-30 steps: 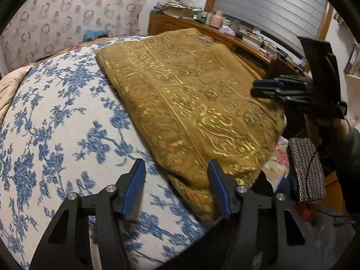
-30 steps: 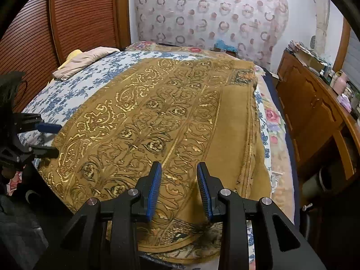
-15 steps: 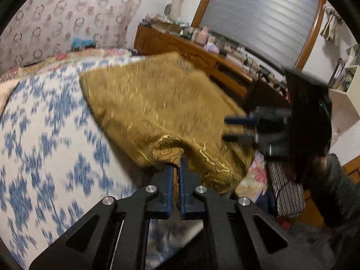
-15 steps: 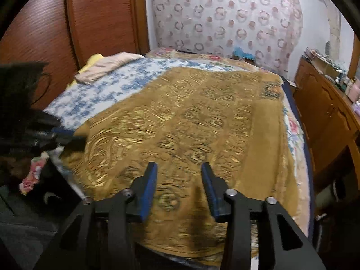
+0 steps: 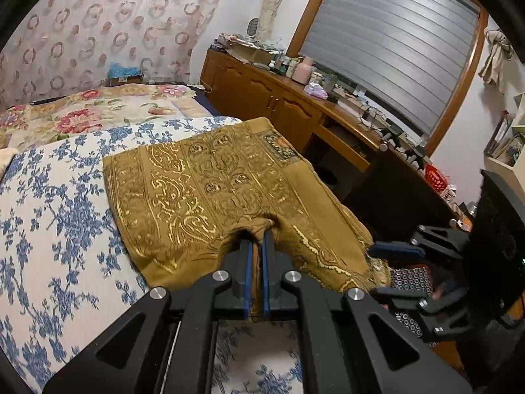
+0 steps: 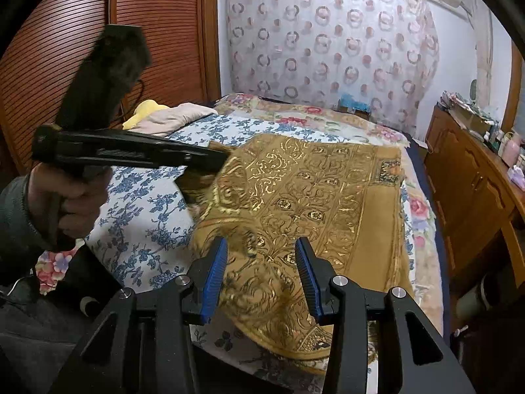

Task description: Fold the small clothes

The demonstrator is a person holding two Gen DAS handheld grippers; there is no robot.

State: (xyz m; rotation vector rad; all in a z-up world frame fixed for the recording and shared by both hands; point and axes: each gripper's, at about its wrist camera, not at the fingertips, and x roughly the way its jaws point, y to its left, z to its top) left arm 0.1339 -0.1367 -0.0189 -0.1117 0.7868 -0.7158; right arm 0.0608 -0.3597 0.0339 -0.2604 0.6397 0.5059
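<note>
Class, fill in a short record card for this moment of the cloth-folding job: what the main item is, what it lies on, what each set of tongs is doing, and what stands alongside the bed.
main item: mustard cloth with gold pattern
lies on: blue floral bedsheet
left tongs: shut on the cloth's near edge, which bunches there
right tongs: open, blue pads apart, cloth below them, nothing gripped
cloth state: near corner raised, far part flat
beside bed: wooden cabinet with cluttered top

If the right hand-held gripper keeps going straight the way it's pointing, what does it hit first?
Most likely the gold patterned cloth: it lies directly ahead of the right hand-held gripper, whose jaws stand apart with nothing clamped. Depth is hard to judge, but nothing else shows in that line.
</note>
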